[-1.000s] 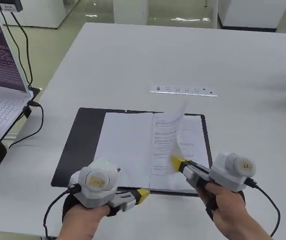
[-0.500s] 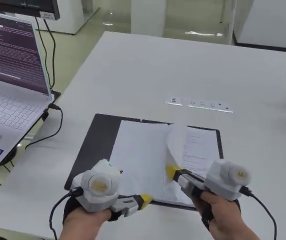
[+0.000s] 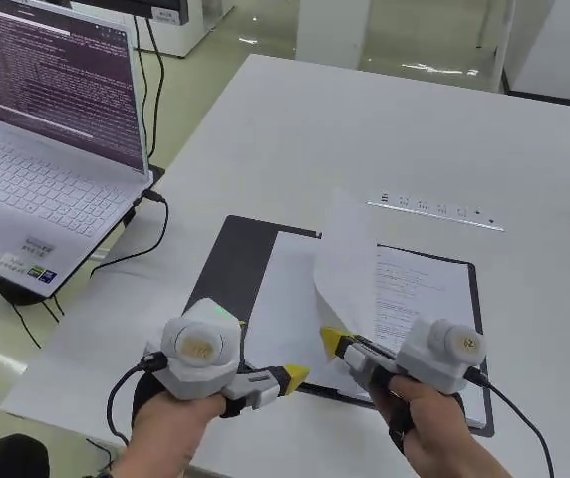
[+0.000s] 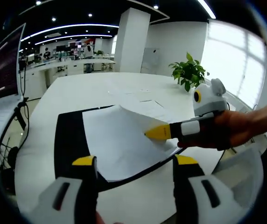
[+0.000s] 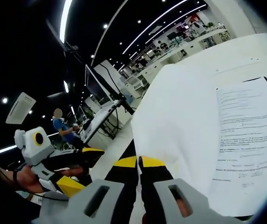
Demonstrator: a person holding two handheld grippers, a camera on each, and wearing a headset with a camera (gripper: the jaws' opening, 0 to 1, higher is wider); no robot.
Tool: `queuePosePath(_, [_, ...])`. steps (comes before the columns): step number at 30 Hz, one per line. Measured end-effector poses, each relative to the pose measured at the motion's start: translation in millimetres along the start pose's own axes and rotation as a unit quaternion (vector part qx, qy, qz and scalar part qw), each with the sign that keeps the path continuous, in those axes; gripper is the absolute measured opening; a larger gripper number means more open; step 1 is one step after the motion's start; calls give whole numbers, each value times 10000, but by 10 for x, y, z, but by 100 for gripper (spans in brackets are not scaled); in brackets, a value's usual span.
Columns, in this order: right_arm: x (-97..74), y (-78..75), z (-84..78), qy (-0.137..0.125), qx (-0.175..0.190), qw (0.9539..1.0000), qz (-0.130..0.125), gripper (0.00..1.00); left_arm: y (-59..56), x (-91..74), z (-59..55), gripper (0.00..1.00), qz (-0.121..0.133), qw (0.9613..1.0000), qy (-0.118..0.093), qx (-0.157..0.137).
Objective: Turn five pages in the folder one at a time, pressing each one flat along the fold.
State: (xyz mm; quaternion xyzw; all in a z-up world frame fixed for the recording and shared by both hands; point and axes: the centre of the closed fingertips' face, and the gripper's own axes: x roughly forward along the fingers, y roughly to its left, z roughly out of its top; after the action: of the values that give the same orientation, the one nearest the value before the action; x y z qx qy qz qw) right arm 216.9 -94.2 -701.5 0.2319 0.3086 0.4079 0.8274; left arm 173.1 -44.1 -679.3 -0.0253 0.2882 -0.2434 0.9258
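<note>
A black folder [image 3: 227,271] lies open on the white table [image 3: 365,129]. One white page [image 3: 349,261] stands lifted, curling up from its lower edge. My right gripper [image 3: 332,341] is shut on that page's bottom edge [image 5: 171,112], yellow tips [image 5: 138,162] pressed together. A printed page [image 3: 422,289] lies flat beneath on the right side [image 5: 250,140]. My left gripper [image 3: 290,378] hovers at the folder's near edge, jaws open with nothing between them [image 4: 135,161], facing the blank left-hand page [image 4: 119,140]. The right gripper [image 4: 159,132] also enters the left gripper view from the right.
An open laptop [image 3: 46,149] sits off the table's left side, with a black cable [image 3: 131,249] running along the table edge. A socket strip [image 3: 434,211] is set into the table behind the folder. A potted plant [image 4: 189,74] stands far off.
My right gripper has carried the page up and leftward, so it now stands over the fold. The left gripper has stayed at the near edge. The head camera has swung left.
</note>
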Motion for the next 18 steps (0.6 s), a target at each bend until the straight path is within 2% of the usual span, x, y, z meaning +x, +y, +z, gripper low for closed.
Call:
queuePosePath(9, [247,73,-134,253,146,9995,115,0,179,-148,-1,64,164,9998,-96,-100])
queuePosePath(18, [465,123,-150,323,384,9984,251,0,314,-265,-30,64,264,9995,-129,-128])
